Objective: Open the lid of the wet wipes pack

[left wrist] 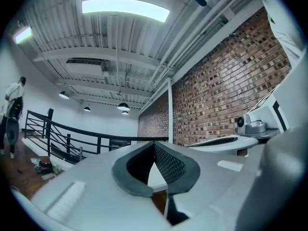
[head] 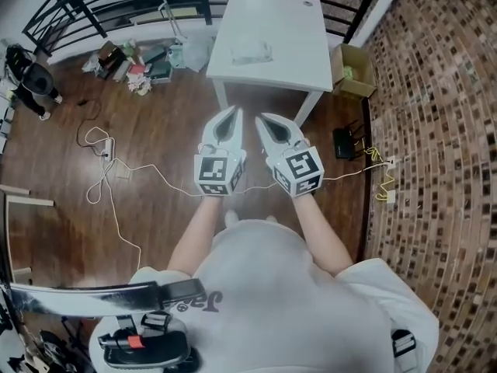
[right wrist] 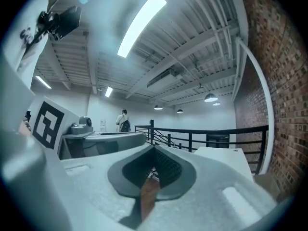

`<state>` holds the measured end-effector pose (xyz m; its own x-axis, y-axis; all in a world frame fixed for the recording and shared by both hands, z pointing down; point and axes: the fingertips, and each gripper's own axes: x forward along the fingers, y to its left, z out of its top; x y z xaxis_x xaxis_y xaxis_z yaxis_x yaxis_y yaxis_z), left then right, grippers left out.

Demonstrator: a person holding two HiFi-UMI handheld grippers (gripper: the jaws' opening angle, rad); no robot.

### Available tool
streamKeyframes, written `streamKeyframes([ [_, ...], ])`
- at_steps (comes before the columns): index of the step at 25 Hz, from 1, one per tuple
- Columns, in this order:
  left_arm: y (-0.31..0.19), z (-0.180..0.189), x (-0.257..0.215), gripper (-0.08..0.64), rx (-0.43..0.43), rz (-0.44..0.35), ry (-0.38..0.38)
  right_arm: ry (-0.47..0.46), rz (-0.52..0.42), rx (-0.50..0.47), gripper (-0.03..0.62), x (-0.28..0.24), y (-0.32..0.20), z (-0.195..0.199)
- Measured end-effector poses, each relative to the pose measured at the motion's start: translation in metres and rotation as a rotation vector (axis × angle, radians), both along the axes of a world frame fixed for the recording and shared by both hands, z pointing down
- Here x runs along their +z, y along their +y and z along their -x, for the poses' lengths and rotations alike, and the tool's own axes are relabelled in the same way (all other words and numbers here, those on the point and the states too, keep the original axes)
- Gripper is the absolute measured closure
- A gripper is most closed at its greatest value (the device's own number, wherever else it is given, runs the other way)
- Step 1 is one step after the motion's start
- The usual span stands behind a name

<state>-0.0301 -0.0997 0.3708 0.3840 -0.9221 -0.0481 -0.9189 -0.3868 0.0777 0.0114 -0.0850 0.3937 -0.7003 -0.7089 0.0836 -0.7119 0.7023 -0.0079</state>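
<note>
Cool ceiling strip lights (left wrist: 125, 8) glare overhead; fisheye edges bend and darken.

The person is holding the left gripper (head: 234, 115) and right gripper (head: 261, 120) level, side by side, forearms outstretched, jaws closed and empty.

Wet wipes pack (head: 250, 51) — pale, flat — lies midway on the white table (head: 303, 61)

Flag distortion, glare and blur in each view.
Head view: fisheye curves the brick wall and the railing; the white table is washed out, so the wet wipes pack barely stands out. Left gripper view: dark vignette corners, ceiling panel light blown out, left gripper soft up close. Right gripper view: ceiling strip light haloed with haze, same vignette.
</note>
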Motion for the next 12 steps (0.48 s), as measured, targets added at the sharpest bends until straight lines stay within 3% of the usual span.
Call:
streamKeyframes([
  [6,-0.012,0.004,-0.003,0.543,-0.012,-0.021,-0.002,-0.013,-0.027,0.069,0.600,-0.010,-0.021,-0.016],
  [12,-0.019,0.007,0.010,0.543,-0.004,-0.011,-0.023,0.017,-0.033,0.067,0.600,-0.005,-0.025,-0.012],
])
